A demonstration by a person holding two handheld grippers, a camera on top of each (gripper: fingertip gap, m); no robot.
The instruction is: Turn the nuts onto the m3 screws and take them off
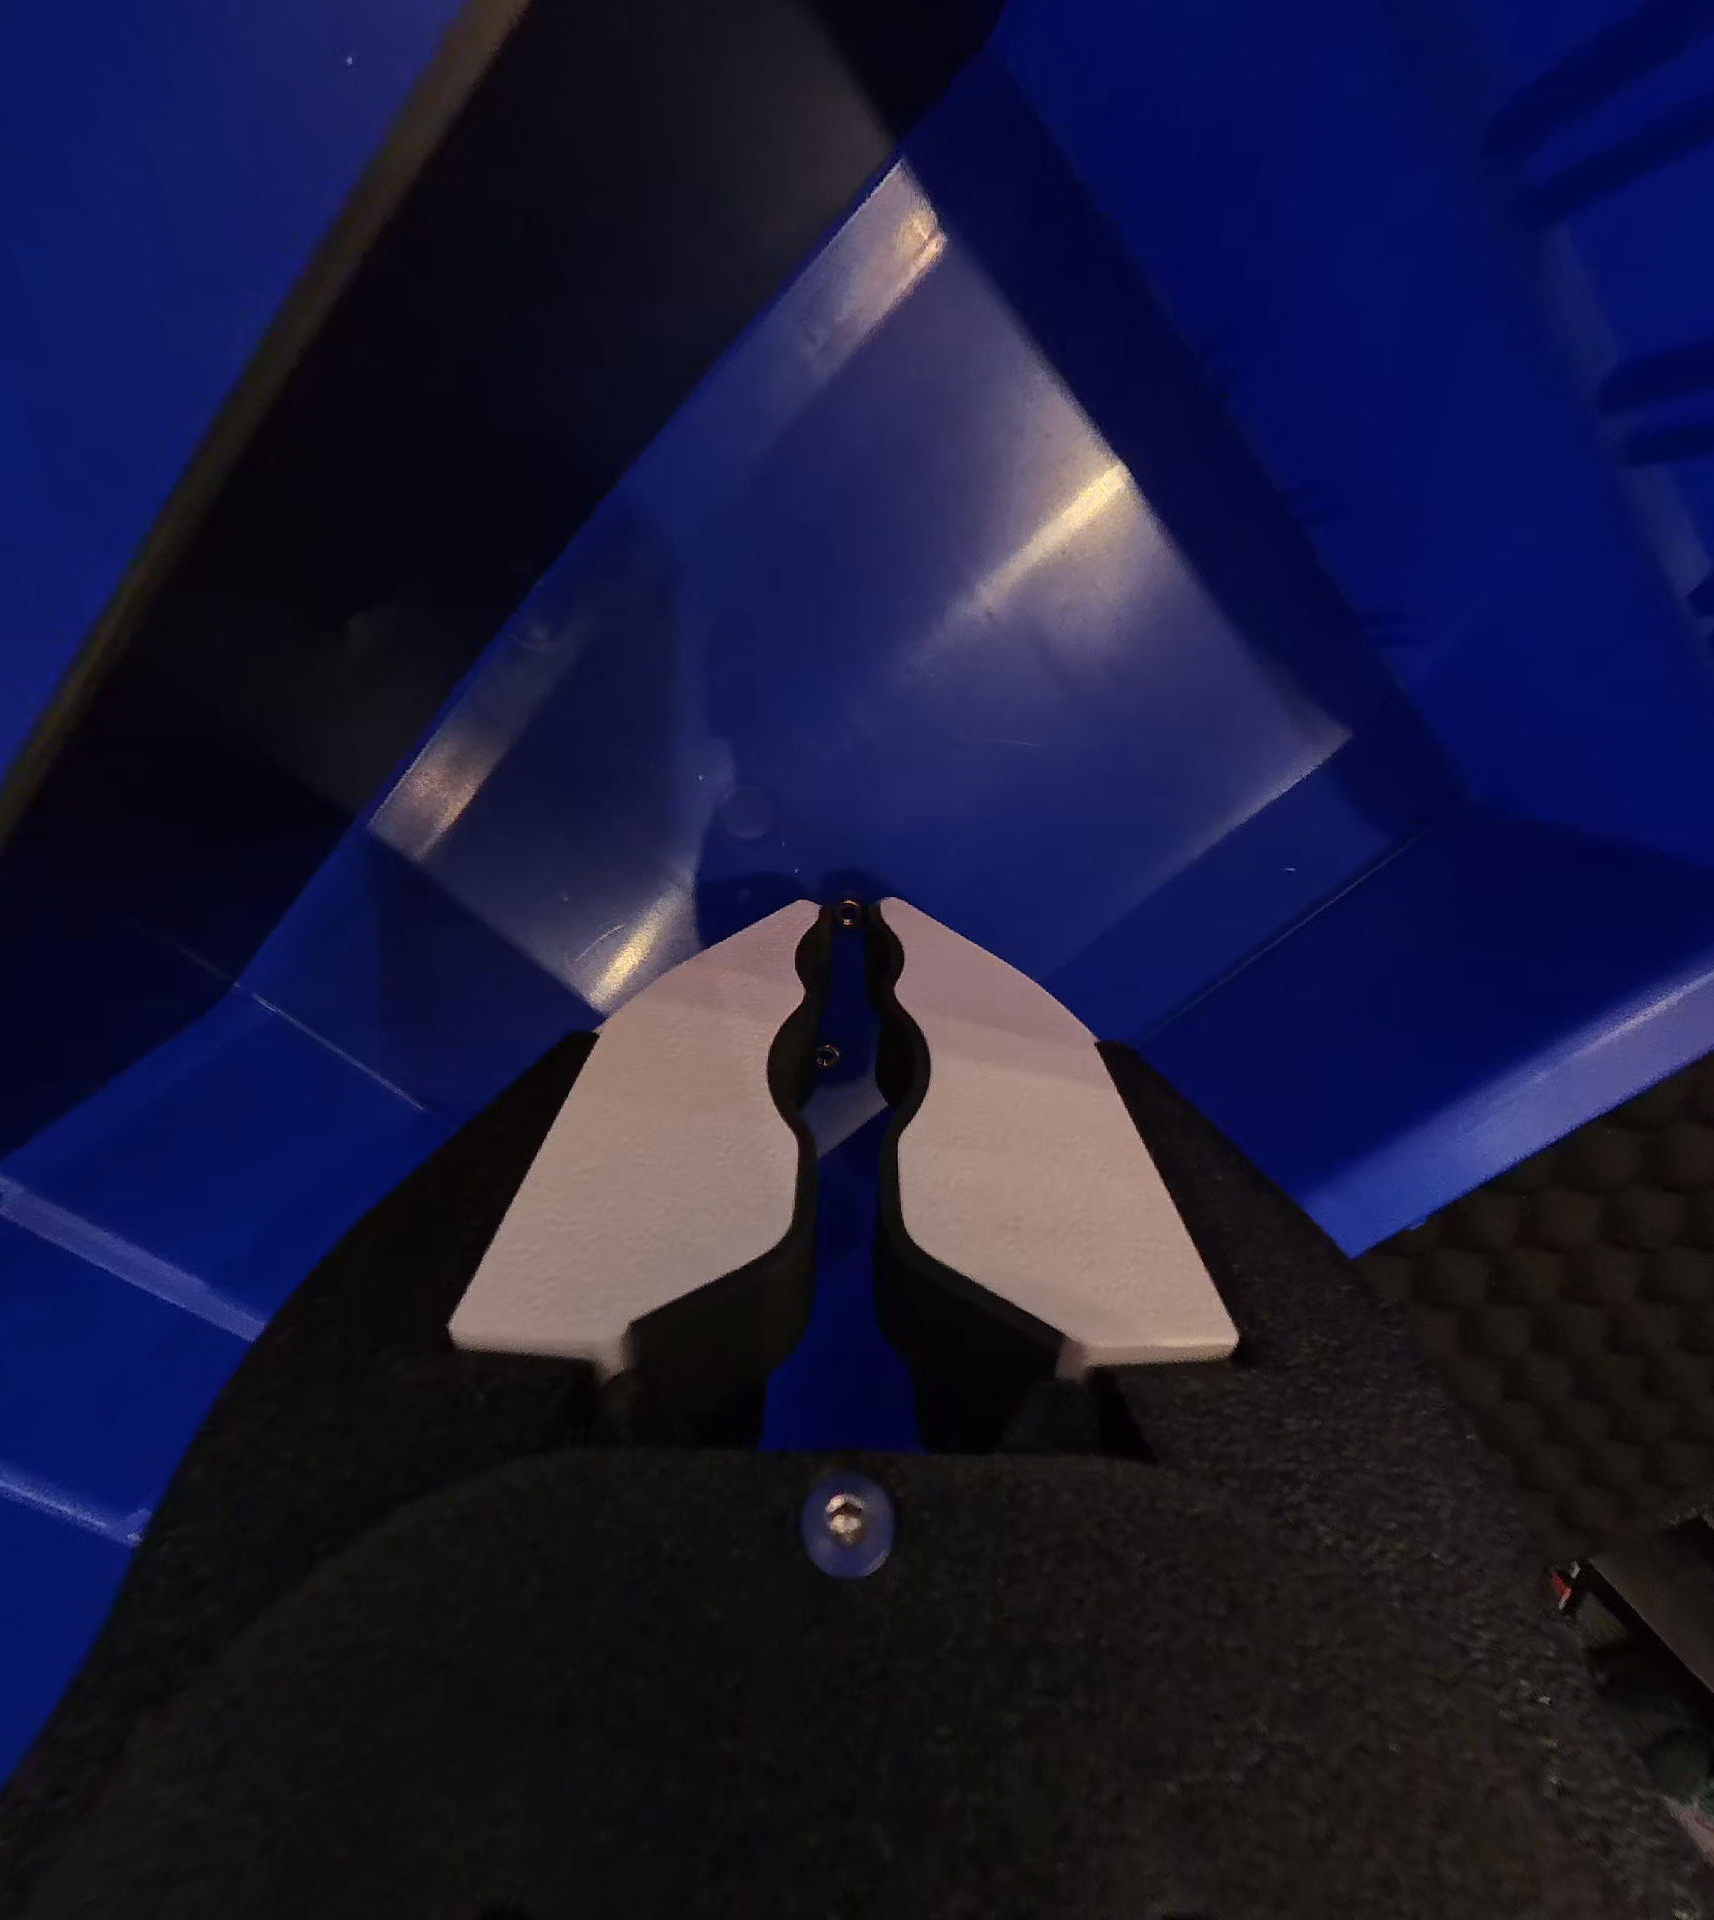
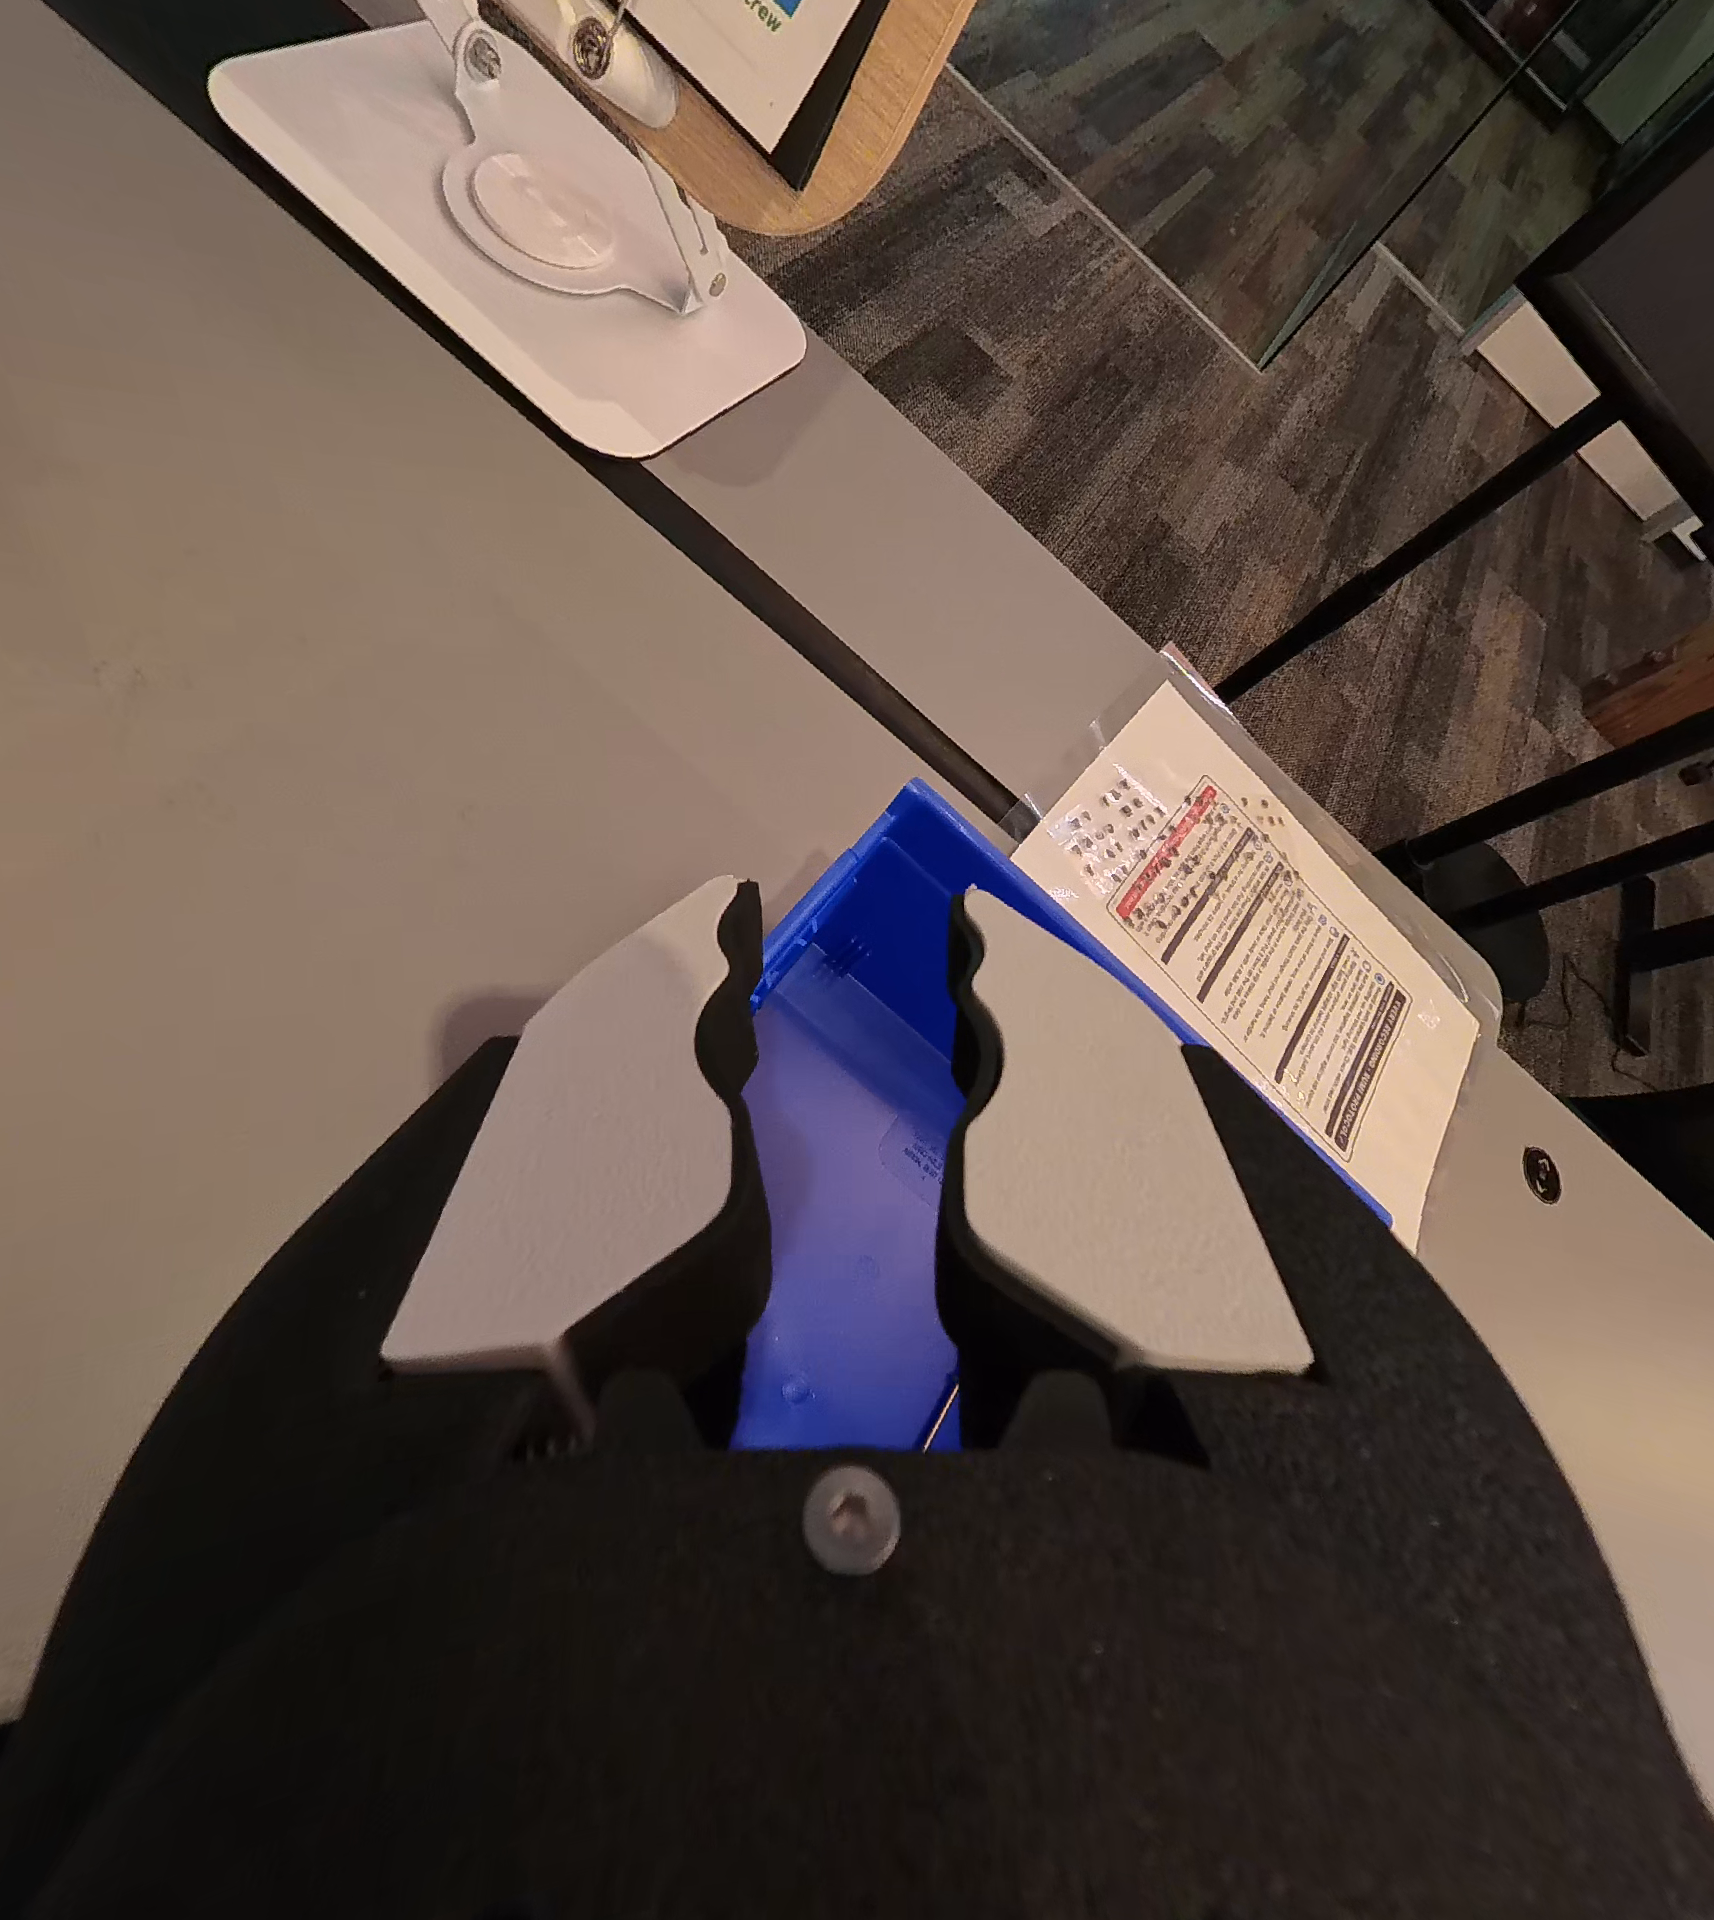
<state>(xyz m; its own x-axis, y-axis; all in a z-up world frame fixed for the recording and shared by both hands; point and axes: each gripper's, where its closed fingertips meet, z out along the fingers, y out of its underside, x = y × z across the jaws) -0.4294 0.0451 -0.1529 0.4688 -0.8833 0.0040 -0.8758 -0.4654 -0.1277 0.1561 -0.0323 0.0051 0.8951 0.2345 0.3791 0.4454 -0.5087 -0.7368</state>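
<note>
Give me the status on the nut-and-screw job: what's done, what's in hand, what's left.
Done: nothing shows a nut threaded on yet. In hand: the left gripper, reaching into a blue bin, has its tips closed on a small dark fastener; another lies on the bin floor. The right gripper hangs open and empty over a second blue bin. Left: picking up the mating part, threading, unthreading.

Left gripper [image 1: 848, 914] is down inside a blue bin [image 1: 936, 623], tips nearly closed on a tiny dark nut [image 1: 848, 913] w/ the bin floor right behind it. A 2nd small nut [image 1: 829, 1056] shows further back in the gap btwn the fingers. Dark textured foam mat [image 1: 1601, 1278] sits past the bin's lower right edge.
</note>
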